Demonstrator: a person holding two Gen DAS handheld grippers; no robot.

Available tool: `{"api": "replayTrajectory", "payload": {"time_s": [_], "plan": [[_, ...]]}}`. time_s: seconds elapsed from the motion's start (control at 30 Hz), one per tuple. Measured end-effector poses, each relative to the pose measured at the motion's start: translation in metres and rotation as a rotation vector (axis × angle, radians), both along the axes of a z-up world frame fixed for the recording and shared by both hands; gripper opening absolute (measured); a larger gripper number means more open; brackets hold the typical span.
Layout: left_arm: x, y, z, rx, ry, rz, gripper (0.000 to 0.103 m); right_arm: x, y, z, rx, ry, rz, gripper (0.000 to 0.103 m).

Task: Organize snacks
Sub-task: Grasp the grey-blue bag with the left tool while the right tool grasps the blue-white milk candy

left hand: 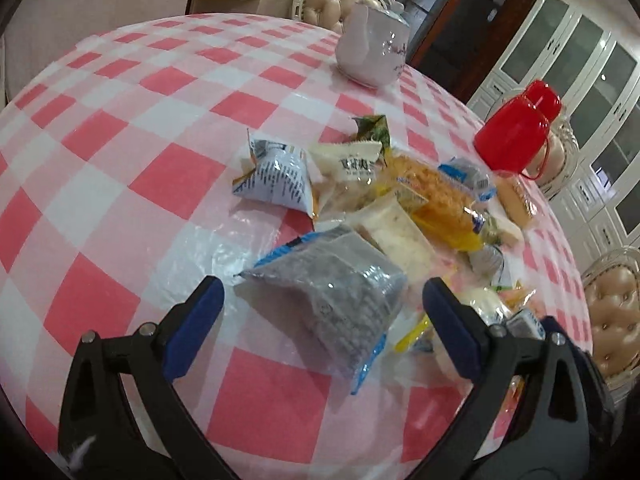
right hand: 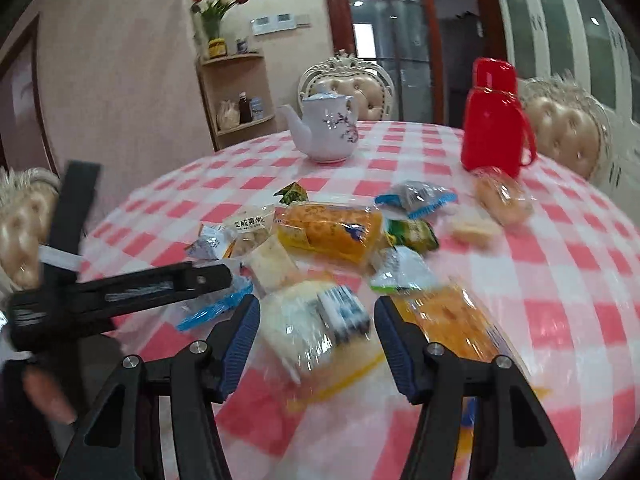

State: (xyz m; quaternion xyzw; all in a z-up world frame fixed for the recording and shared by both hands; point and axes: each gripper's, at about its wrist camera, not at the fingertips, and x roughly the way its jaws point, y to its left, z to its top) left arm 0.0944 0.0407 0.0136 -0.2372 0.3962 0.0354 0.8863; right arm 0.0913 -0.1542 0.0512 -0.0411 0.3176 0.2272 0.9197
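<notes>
Pink-and-white checked tablecloth [left hand: 168,184] carries the loose snack pile. Left gripper [left hand: 322,294]: jaws wide, straddling a grey crinkled clear-plastic packet [left hand: 336,292] without visible contact. Right gripper [right hand: 316,320]: jaws half apart around a pale clear-wrapped snack [right hand: 316,320]; contact unclear through blur. White porcelain teapot [right hand: 326,128] at 12 o'clock, red plastic flask [right hand: 494,120] at 1 o'clock.

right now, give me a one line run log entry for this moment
left gripper: open around grey snack packet | right gripper: open around clear-wrapped snack | snack pile: unsorted
</notes>
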Motion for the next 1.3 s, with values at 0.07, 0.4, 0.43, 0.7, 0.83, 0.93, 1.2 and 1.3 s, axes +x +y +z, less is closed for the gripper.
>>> {"api": "replayTrajectory", "payload": {"time_s": [0.07,0.4,0.43,0.7,0.83,0.93,1.2,1.3], "plan": [[0.000,0.003,-0.001,-0.023,0.000,0.003,0.100,0.001,0.007,-0.005,-0.039,-0.002,0.024,0.057],[-0.003,0.008,0.001,-0.015,0.028,0.075,0.100,0.008,-0.005,-0.008,0.049,0.071,0.061,0.041],[-0.002,0.008,0.001,-0.016,0.034,0.085,0.100,0.008,-0.005,-0.008,0.049,0.072,0.059,0.041],[0.005,-0.005,-0.001,-0.014,0.094,0.186,0.100,0.015,-0.018,-0.008,0.133,0.125,0.010,0.021],[0.014,-0.019,-0.005,0.036,0.116,0.277,0.101,0.013,-0.020,-0.006,0.148,0.124,0.008,0.021],[0.024,-0.028,-0.009,0.138,0.140,0.281,0.100,0.009,-0.024,-0.004,0.164,0.110,0.021,0.021],[-0.023,-0.015,-0.009,0.227,0.069,0.046,0.062,-0.006,-0.031,0.008,0.191,0.059,0.034,0.021],[-0.033,0.002,-0.008,0.156,0.039,0.017,0.070,-0.009,-0.027,0.008,0.179,0.057,0.029,0.021]]}}
